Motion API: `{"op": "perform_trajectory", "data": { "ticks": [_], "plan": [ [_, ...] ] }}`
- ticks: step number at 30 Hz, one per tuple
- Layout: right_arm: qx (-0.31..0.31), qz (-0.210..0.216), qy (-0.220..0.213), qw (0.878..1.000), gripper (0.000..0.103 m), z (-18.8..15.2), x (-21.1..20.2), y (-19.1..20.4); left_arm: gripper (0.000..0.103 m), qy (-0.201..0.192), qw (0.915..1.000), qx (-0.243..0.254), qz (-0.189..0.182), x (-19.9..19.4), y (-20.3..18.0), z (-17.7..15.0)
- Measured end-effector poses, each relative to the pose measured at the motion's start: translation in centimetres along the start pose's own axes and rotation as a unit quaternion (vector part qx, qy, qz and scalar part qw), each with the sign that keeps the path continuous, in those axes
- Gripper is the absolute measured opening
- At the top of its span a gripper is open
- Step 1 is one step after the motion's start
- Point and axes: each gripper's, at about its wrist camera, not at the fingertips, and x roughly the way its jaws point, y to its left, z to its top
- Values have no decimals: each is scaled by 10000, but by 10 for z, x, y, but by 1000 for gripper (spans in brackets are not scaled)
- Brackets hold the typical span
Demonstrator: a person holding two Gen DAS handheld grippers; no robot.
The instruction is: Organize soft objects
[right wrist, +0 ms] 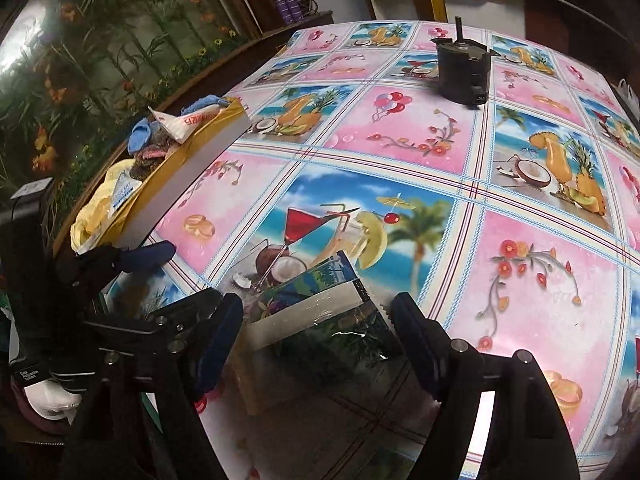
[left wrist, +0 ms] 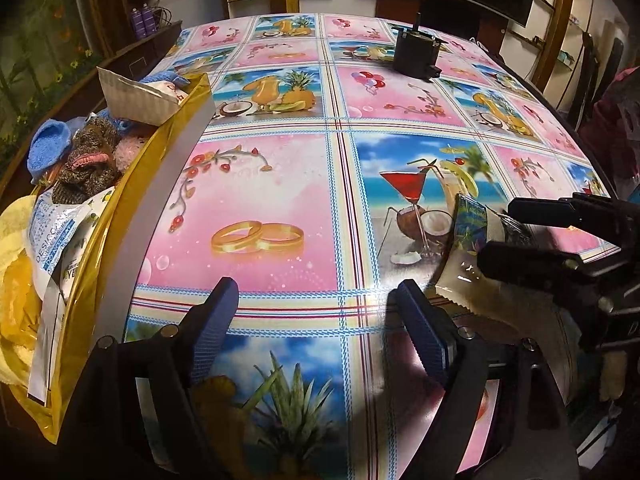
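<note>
A shiny packet with a tropical print (right wrist: 316, 312) lies flat on the table between the open fingers of my right gripper (right wrist: 316, 336); in the left wrist view the packet (left wrist: 468, 248) lies at the right, with the right gripper (left wrist: 504, 232) over it. My left gripper (left wrist: 316, 320) is open and empty, low over the tablecloth. A yellow box (left wrist: 132, 208) at the left holds soft things: a blue cloth (left wrist: 48, 152), a brown knitted piece (left wrist: 88, 160), sachets and yellow cloth. The box also shows in the right wrist view (right wrist: 176, 176).
A black boxy device (left wrist: 416, 54) stands at the far side of the table, also seen in the right wrist view (right wrist: 464, 72). The table (left wrist: 280, 184) has a glossy picture cloth. Shelves and a dark screen stand behind. A flowered wall runs on the left.
</note>
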Motion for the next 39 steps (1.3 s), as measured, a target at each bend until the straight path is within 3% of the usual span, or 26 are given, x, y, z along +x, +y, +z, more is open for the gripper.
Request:
{"op": "perform_trajectory", "data": {
  "ticks": [3, 14, 18, 21, 24, 25, 27, 28, 33, 34, 36, 37, 38, 39],
  "plan": [
    [-375, -414, 72, 9984, 81, -4, 6, 18, 84, -23, 10000, 0, 5, 0, 1, 0],
    [-531, -517, 208, 9970, 84, -4, 10, 25, 84, -27, 9999, -144, 39, 0, 8, 0],
    [-743, -652, 232, 9948, 84, -6, 12, 31, 84, -44, 9999, -160, 7, -1, 8, -1],
    [-865, -769, 233, 9930, 76, -8, 12, 37, 85, -68, 9998, -203, -55, -1, 10, -1],
    [-919, -895, 118, 9917, 61, -10, 7, 41, 88, -72, 9996, -217, -169, -2, 11, -1],
    [-847, -867, 69, 9926, 50, -8, 3, 39, 88, -79, 9995, -227, -186, -2, 12, -2],
    [-700, -810, 56, 9942, 10, -4, 0, 33, 88, -83, 9995, -223, -205, -2, 11, -1],
    [-641, -839, 137, 9943, 0, -4, 3, 29, 89, -84, 9995, -220, -215, -2, 11, -1],
    [-486, -744, 98, 9960, 1, -1, 2, 23, 90, -81, 9995, -208, -233, -2, 11, -1],
    [-408, -695, 90, 9967, 7, 0, 2, 21, 90, -80, 9995, -204, -233, -2, 12, -1],
    [-307, -621, 101, 9975, 33, 0, 0, 20, 90, -86, 9994, -215, -249, -2, 12, -1],
    [-299, -588, 113, 9978, 53, -1, 0, 21, 90, -87, 9994, -219, -255, -2, 12, -1],
    [-331, -545, 125, 9979, 63, -2, -1, 23, 90, -93, 9993, -232, -271, -2, 12, -1],
    [-379, -499, 134, 9979, 63, -3, -1, 26, 90, -100, 9992, -247, -290, -2, 13, -1]
  ]
}}
